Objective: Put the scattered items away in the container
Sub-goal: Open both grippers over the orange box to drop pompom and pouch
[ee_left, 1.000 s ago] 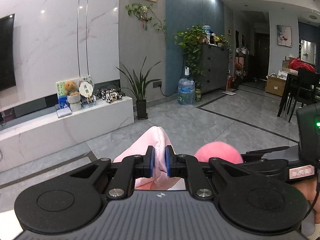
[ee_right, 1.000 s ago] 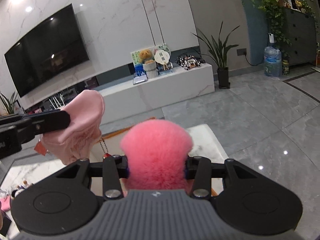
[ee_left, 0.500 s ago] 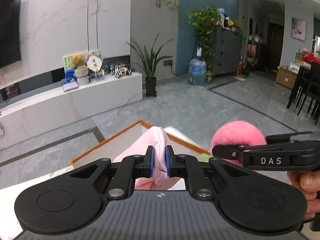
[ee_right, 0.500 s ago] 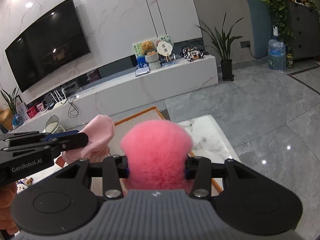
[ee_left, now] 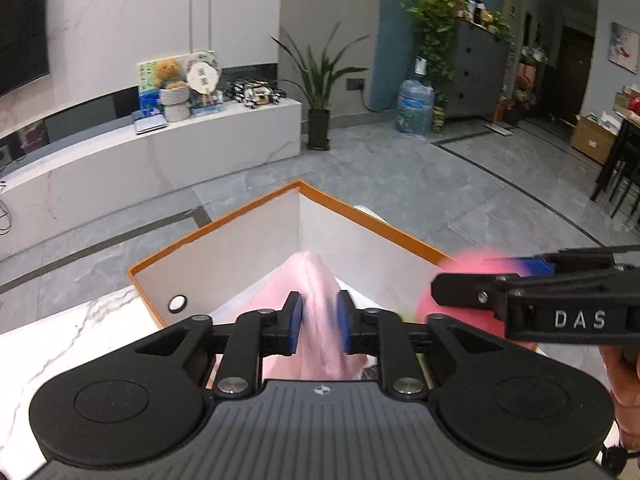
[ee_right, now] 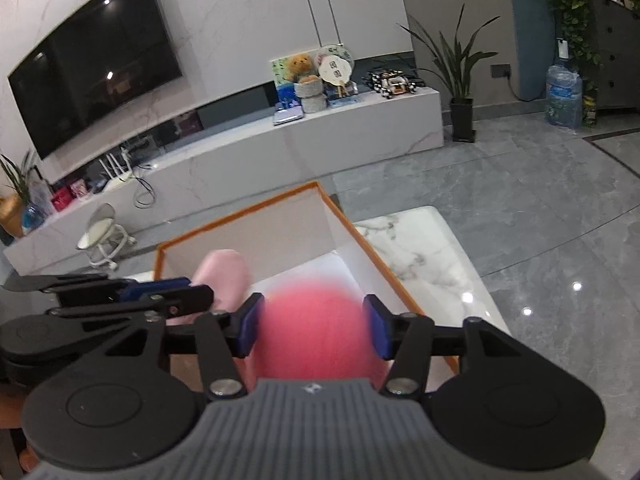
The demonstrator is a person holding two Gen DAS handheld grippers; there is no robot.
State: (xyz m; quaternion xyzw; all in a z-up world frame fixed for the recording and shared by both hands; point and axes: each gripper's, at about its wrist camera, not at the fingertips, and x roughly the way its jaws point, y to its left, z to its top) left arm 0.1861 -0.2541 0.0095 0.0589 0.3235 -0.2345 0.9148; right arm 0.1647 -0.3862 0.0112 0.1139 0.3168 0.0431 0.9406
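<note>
An open white box with an orange rim [ee_left: 216, 232] stands on the marble table just ahead of both grippers. My left gripper [ee_left: 319, 320] hangs over the box. Its jaws are opening, and the pale pink cloth [ee_left: 316, 280] hangs blurred between the blue pads, slipping free. My right gripper [ee_right: 314, 328] is beside it on the right, also over the box [ee_right: 240, 216]. Its jaws are opening too, and the fluffy pink ball [ee_right: 316, 320] sits blurred between its parted pads. That ball [ee_left: 468, 268] also shows in the left wrist view.
The white marble table [ee_right: 420, 248] ends close to the right of the box, with grey tiled floor beyond. A long white TV bench [ee_right: 360, 132] with toys, a potted plant [ee_left: 320, 92] and a water bottle [ee_left: 414, 106] stand far back. A person's hand [ee_left: 624, 372] holds the right gripper.
Both grippers have sunk towards the box, which now fills the near view. Both pairs of jaws, shut on the cloth and the ball before, have spread, and both items look blurred.
</note>
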